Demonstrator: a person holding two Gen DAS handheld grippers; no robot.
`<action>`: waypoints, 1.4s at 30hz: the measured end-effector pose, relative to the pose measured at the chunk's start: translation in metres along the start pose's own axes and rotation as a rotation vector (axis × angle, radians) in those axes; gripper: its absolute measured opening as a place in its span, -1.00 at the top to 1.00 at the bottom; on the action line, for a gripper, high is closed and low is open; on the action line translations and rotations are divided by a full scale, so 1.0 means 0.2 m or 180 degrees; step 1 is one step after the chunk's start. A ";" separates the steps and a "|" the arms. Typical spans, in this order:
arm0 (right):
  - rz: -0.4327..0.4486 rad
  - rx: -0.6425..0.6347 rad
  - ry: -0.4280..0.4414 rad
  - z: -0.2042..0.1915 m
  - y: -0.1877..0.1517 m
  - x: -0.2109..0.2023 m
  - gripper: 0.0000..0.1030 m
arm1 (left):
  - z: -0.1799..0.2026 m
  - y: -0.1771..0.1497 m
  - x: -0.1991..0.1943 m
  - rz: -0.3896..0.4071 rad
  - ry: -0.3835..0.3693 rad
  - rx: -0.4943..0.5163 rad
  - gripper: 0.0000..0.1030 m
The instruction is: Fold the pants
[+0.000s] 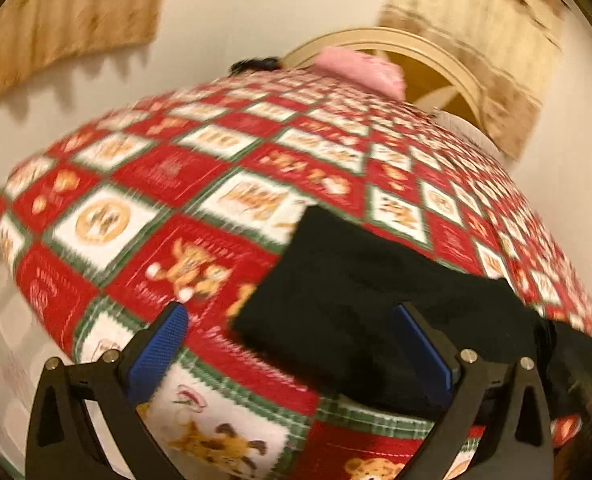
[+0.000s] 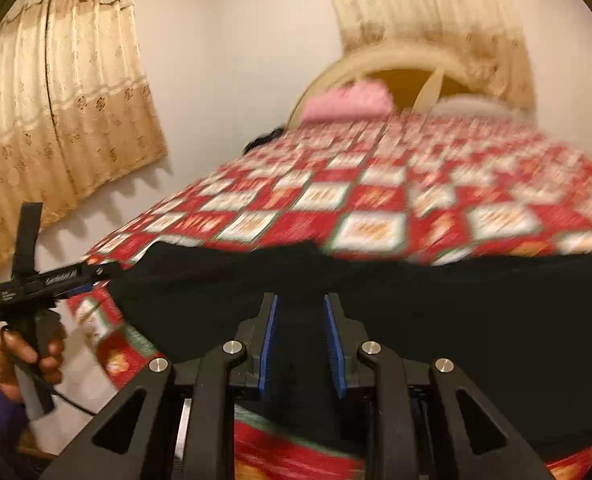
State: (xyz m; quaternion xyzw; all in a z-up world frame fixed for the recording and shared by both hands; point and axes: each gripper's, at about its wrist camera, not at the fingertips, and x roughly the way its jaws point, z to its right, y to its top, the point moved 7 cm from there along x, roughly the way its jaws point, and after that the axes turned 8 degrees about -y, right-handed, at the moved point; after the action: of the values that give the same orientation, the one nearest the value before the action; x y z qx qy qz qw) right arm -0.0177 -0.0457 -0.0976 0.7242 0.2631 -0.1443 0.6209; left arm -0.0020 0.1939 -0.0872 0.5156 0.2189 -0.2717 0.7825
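On the bed (image 1: 143, 208), near its front edge, the black pants (image 1: 360, 288) lay in a flat, compact bundle. Left tool (image 1: 296, 344) stood wide open, holding nothing. Right tool (image 2: 300, 340) was partly open over the cloth, gripping nothing. Fabric judged soft, limp, light; best pinched at a doubled edge.

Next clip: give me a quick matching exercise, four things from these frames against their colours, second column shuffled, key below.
Things:
1. pants
2. pillow
3. curtain
4. pads on the left gripper fingers

Colours:
A. blue
B. golden beige
C. black
D. pink

Pairs: 1-C, 2-D, 3-B, 4-A
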 end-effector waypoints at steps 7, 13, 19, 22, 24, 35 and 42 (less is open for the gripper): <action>-0.0189 -0.0106 0.0058 -0.10 -0.15 0.08 0.45 | 0.03 -0.07 0.13 -0.0174 -0.0135 -0.0099 -0.92; -0.0176 -0.0026 0.0107 -0.09 -0.16 0.07 0.44 | 0.03 -0.04 0.12 -0.0057 -0.0117 -0.0153 -0.28; -0.0153 -0.0066 0.0103 -0.10 -0.15 0.06 0.34 | 0.06 -0.04 0.11 -0.0019 -0.0250 -0.0111 0.49; -0.0019 0.0016 0.0047 -0.07 -0.12 0.01 0.34 | 0.13 -0.01 0.08 0.0066 -0.0153 0.0089 0.56; 0.0221 0.0132 -0.0102 0.01 -0.07 -0.08 0.34 | 0.19 0.03 0.04 0.0164 -0.0249 0.0187 0.57; 0.0681 0.0994 -0.1080 0.75 0.08 -0.49 0.34 | 1.08 0.06 -0.20 0.0420 -0.1359 0.1197 0.58; 0.0782 0.1167 -0.1214 0.94 0.08 -0.63 0.34 | 1.62 -0.28 -0.14 -0.0019 -0.2120 0.1787 0.57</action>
State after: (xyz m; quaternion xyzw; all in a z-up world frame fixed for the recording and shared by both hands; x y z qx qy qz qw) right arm -0.0889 -0.2562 -0.0523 0.8106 0.0215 -0.2466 0.5307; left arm -0.0395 -0.1179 0.0128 0.5920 -0.1263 -0.4744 0.6392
